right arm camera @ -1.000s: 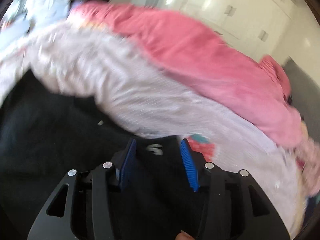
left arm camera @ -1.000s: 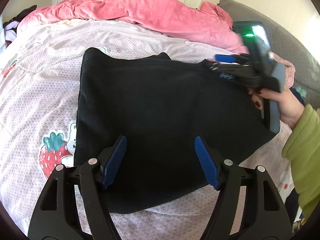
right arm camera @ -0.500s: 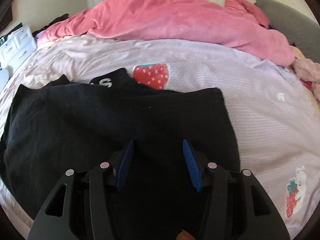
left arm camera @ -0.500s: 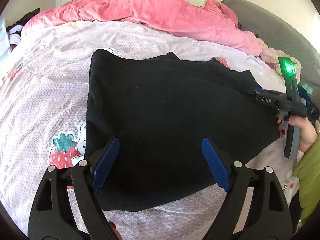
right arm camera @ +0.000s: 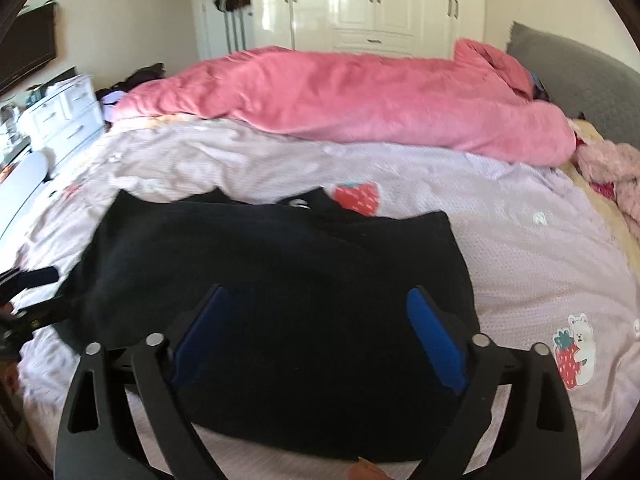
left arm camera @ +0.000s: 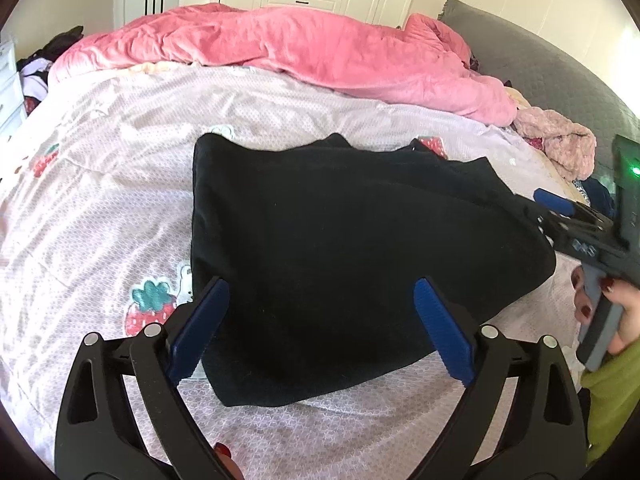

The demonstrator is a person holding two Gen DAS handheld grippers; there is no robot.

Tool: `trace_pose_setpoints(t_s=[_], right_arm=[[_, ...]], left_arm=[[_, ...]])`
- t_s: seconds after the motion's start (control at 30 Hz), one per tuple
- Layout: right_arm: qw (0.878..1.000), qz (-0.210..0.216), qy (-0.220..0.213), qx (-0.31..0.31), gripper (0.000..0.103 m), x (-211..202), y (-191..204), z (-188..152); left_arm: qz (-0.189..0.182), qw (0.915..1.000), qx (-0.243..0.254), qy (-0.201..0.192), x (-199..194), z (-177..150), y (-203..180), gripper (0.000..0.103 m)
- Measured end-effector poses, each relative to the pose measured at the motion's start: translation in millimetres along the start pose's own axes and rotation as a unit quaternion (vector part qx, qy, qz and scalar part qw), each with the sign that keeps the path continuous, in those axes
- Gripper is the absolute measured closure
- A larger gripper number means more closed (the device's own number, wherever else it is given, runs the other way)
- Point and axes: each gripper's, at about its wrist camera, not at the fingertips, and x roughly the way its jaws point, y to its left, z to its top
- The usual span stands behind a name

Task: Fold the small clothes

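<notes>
Jaws of both the left gripper (left arm camera: pixel 320 324) and right gripper (right arm camera: pixel 318 338) stand wide apart, empty, above the folded black garment (left arm camera: pixel 344 248). It lies flat mid-bed on the strawberry-print sheet (left arm camera: pixel 100 208), clear of the pink duvet (left arm camera: pixel 304 52) along the far edge.

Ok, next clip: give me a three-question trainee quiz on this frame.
1. True or false: both grippers are open.
2. What lies along the far side of the bed? A) pink duvet B) blue towel C) striped rug
3. Fill in: the black garment lies on a sheet printed with ____.

Key: 1 true: left gripper and right gripper clamp nothing. 2 A, the pink duvet. 3 strawberries.
</notes>
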Motion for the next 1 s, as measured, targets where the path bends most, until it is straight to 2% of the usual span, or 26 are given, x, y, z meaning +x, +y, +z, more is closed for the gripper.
trace_pose_setpoints(t_s=[0.1, 0.53, 0.83, 1.0], right_arm=[[1.000, 0.014, -0.011, -0.018, 0.007, -16.8, 19.3, -0.5], [0.993, 0.049, -0.013, -0.107, 0.004, -31.7, 95.2, -13.6], [0.986, 0.087, 0.006, -0.142, 0.004, -29.9, 141.0, -34.6], [0.986, 0.086, 0.020, -0.144, 0.004, -25.6, 144.3, -40.3]], left_arm=[[0.004, 1.0000, 0.003, -0.007, -5.7, 1.5, -1.3, 0.010], [0.044, 0.9987, -0.020, -0.011, -15.2, 9.4, 27.9, 0.009], [0.066, 0.9951, -0.068, -0.032, -33.6, 18.7, 69.0, 0.009], [0.069, 0.9922, -0.096, -0.039, -42.9, 21.4, 92.5, 0.009]])
